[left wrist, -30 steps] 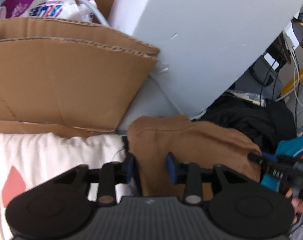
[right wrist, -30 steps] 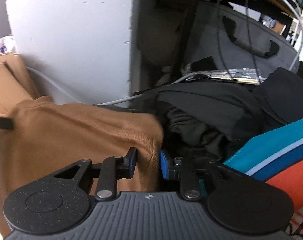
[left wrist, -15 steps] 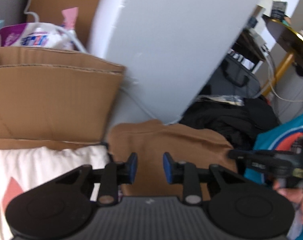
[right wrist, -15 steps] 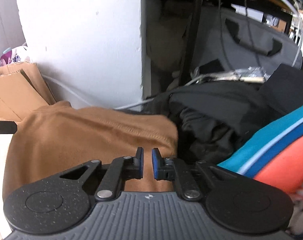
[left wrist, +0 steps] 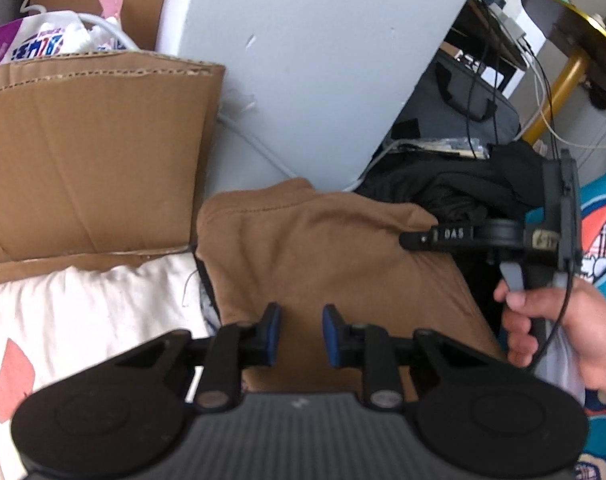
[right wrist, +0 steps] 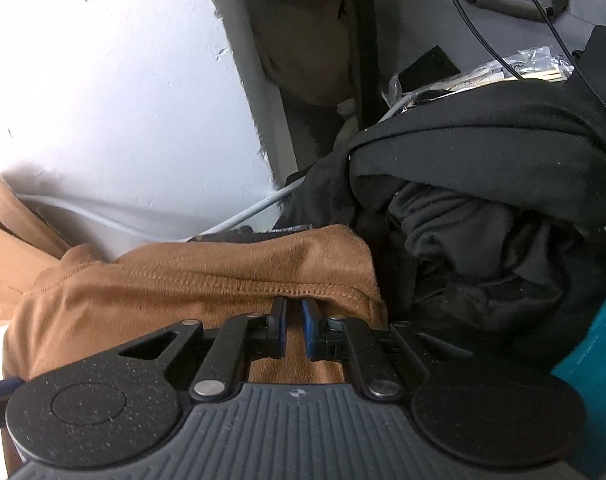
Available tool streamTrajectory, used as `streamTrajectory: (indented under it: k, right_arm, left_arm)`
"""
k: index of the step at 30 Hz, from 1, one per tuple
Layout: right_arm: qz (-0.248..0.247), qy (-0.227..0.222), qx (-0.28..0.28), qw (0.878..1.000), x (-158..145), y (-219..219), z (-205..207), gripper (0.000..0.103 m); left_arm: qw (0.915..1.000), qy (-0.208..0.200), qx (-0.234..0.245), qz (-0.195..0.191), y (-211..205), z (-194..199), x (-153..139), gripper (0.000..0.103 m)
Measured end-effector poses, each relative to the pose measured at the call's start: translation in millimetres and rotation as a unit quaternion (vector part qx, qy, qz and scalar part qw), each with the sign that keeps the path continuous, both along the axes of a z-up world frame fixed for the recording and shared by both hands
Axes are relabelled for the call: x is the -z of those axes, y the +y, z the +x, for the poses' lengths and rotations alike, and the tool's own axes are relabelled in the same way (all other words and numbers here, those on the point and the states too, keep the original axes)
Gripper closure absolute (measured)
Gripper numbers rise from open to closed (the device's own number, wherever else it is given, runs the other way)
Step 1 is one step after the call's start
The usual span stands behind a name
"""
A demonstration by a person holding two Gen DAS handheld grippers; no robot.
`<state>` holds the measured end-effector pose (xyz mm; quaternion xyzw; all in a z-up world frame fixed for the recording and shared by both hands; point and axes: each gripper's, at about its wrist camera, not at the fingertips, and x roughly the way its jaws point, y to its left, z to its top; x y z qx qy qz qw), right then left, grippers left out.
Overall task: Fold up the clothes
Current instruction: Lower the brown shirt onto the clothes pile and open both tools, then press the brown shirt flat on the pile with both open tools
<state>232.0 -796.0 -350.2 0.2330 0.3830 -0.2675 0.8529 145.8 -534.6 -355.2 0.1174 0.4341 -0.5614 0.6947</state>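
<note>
One brown garment [left wrist: 323, 248]; left tool [left wrist: 301, 334] closing, nothing gripped; right tool [right wrist: 294, 322] nearly closed over hem.

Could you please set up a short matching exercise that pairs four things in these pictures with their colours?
Things:
1. folded garment under the left gripper
2. heap of clothes beside the garment
3. cardboard box
4. cloth below the box

Colours:
A. cream with pink patches
B. corrugated brown
C. black
D. tan brown with a stitched hem

Pairs: 1-D, 2-C, 3-B, 4-A
</note>
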Motion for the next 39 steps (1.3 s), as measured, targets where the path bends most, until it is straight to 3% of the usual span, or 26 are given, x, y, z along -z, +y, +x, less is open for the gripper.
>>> streamTrajectory:
  k: [3, 9, 17, 23, 25, 33, 39]
  right_arm:
    - [-0.007, -0.018, -0.008, 1.000, -14, 2, -4, 0.088]
    - [-0.031, -0.036, -0.024, 0.999, -38, 0, -8, 0.088]
    - [-0.004, -0.001, -0.022, 1.000, -11, -12, 11, 0.088]
    - [-0.018, -0.010, -0.007, 1.000, -7, -20, 25, 0.089]
    - [-0.029, -0.013, -0.010, 0.999, -14, -20, 26, 0.088]
    - [-0.054, -0.023, -0.068, 0.996, -35, 0, 12, 0.088]
    - [-0.076, -0.015, -0.106, 0.991, -38, 23, -19, 0.087]
  left_arm:
    - [1.0000, -0.004, -0.003, 0.001, 2, -2, 1, 0.084]
    - [0.9998, -0.020, -0.004, -0.008, 6, -5, -3, 0.084]
    - [0.9998, -0.012, -0.011, -0.012, 11, -2, -6, 0.083]
    - [0.9997, -0.017, -0.007, -0.019, 25, -11, -9, 0.059]
    - [0.9995, -0.024, -0.009, -0.017, 33, -17, -9, 0.045]
    - [0.9997, 0.011, -0.020, -0.002, 68, -31, 12, 0.048]
    - [0.9977, 0.057, -0.031, -0.020, 86, -37, 20, 0.052]
